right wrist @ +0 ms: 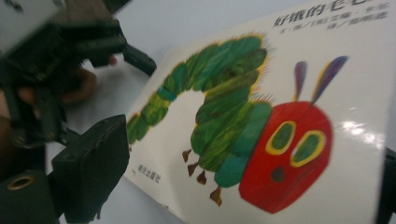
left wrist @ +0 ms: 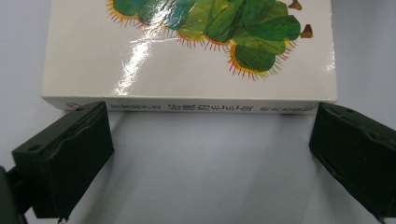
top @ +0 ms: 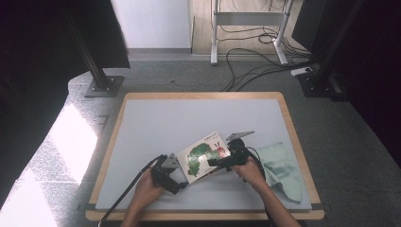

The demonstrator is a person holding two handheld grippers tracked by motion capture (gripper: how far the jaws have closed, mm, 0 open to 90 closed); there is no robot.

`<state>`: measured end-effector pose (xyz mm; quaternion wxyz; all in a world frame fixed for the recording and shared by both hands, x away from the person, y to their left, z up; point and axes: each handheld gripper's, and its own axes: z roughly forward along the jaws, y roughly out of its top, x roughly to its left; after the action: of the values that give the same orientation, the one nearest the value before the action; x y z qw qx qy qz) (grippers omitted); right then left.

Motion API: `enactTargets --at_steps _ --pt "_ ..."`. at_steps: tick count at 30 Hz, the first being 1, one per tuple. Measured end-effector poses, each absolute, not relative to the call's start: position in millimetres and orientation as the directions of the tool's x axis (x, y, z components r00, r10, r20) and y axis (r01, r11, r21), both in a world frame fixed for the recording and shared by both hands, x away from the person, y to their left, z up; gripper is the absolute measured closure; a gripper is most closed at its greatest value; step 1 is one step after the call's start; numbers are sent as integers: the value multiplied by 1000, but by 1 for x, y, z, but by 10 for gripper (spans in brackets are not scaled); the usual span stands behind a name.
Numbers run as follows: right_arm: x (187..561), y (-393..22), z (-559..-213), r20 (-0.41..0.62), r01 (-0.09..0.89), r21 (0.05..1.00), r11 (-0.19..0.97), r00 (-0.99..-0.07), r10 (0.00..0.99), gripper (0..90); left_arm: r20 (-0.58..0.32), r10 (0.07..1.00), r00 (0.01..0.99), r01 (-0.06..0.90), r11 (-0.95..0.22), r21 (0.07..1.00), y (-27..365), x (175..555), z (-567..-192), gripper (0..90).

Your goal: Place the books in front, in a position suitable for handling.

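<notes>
A book with a white cover is seen lying on the table, at lower centre of the high view. A green caterpillar with a red face is pictured on it; Chinese characters are printed at the cover's upper right and along the spine, too small to be read.

The left gripper is spread wide, its jaws set just short of the spine, at either end. The right gripper is also spread wide, the cover's near edge lying between its jaws; whether the pads press on it cannot be told.

Both hands enter from the bottom edge. A pale green cloth lies at the right.
</notes>
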<state>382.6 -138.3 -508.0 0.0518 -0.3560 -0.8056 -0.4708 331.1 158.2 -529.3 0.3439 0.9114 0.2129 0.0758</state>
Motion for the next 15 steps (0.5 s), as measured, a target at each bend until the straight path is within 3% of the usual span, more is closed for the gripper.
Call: enactTargets --at_steps 2,5,12,15 --pt "379 -132 -505 327 574 725 382 -774 543 78 -6 439 899 334 -675 658 158 331 -529 0" --pt "385 -129 -505 289 563 711 420 -779 556 84 -6 439 898 334 -675 658 158 331 -529 0" --pt "404 -129 -503 274 564 695 445 -781 561 140 -7 439 898 335 -675 658 158 331 -529 0" --pt "413 -131 -501 265 548 704 452 -793 549 218 -7 439 898 335 -674 658 158 331 -529 0"
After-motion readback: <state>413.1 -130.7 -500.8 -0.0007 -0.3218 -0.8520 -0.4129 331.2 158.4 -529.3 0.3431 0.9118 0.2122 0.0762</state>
